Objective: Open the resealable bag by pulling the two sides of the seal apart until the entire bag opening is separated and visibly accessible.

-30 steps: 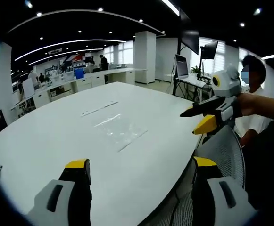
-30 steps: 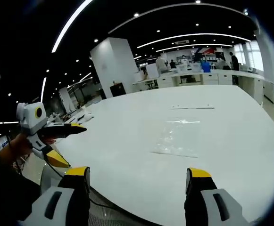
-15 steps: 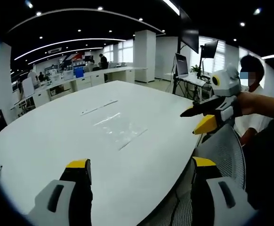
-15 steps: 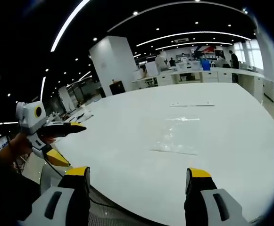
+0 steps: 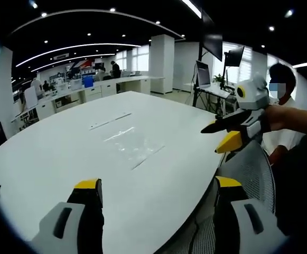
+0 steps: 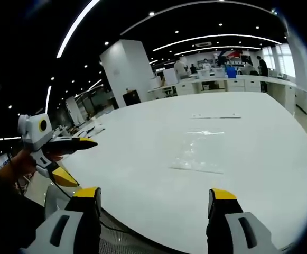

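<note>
A clear resealable bag [image 5: 133,146] lies flat on the big white table [image 5: 63,159], well ahead of both grippers; in the right gripper view the bag [image 6: 199,153] sits mid-table. My left gripper [image 5: 156,186] hangs open over the table's near edge, nothing between its jaws. My right gripper [image 6: 153,196] is open too, short of the table's edge. The right gripper [image 5: 224,135] also appears at the right of the left gripper view, held by a hand. The left gripper [image 6: 68,159] shows at the left of the right gripper view.
A thin pale strip [image 5: 110,121] lies on the table beyond the bag. A mesh office chair [image 5: 251,172] stands by the table's right edge, with a seated person behind it. Desks, monitors and people fill the far office.
None of the things moved. Both views shifted very slightly, and the bag sits a touch higher in the right gripper view.
</note>
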`<state>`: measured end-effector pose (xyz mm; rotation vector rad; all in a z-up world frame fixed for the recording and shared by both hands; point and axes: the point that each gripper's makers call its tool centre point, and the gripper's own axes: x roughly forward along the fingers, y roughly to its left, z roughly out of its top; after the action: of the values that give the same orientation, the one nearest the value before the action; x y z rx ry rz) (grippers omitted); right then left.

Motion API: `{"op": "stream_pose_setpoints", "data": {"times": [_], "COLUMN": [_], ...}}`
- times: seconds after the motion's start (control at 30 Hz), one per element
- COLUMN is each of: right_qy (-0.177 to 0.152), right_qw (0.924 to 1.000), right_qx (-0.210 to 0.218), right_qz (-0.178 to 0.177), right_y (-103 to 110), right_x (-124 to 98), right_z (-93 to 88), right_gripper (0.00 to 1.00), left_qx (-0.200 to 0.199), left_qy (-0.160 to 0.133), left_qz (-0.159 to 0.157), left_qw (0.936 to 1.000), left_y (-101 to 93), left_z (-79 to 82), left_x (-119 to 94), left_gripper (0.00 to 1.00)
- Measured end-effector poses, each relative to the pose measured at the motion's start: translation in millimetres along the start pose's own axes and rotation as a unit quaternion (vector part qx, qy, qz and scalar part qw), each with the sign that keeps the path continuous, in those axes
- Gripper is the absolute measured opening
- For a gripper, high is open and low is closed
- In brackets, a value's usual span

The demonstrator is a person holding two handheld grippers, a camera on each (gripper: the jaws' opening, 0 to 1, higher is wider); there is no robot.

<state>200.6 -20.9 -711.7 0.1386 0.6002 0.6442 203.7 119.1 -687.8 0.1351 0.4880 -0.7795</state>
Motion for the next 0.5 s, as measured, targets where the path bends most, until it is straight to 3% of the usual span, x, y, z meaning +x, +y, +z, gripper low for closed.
{"op": "stream_pose_setpoints", "data": {"times": [0.5], "right_qy": [0.009], "right_qw": [0.9999], "right_qx": [-0.002], "right_qz": [-0.006], "right_y": [-8.1], "right_x": [-0.6], "right_z": [-3.0], "right_gripper": [0.82], "left_qx": [0.000], "left_qy": [0.012], "left_qz": [0.002], "left_qw": [0.9999], "left_y": [4.3], "left_z": [-5.6], "left_x": [2.1], "left_gripper": [0.85]}}
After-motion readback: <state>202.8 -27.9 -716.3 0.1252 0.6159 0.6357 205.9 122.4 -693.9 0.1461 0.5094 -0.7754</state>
